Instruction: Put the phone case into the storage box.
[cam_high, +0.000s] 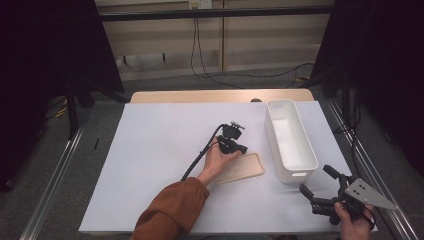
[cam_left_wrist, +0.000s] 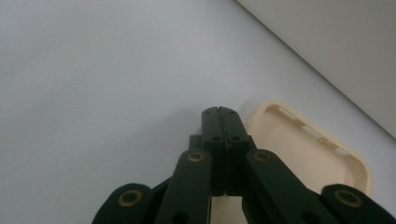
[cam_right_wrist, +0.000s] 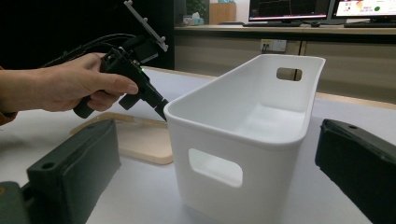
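Note:
A flat beige tray lies on the white mat, just left of a tall white bin. A hand in a brown sleeve holds my left gripper over the tray's far edge, close to the bin's near corner. In the left gripper view its jaws are pressed together with nothing between them, and the tray lies below and to their right. My right gripper rests near the table's front right corner, jaws spread wide and empty, facing the bin from its short end; beyond it are the left gripper and the tray.
The mat covers a wooden table whose bare strip shows at the back. Black curtains hang at both sides, and cables run across the floor behind. The left gripper's cable trails back along the forearm.

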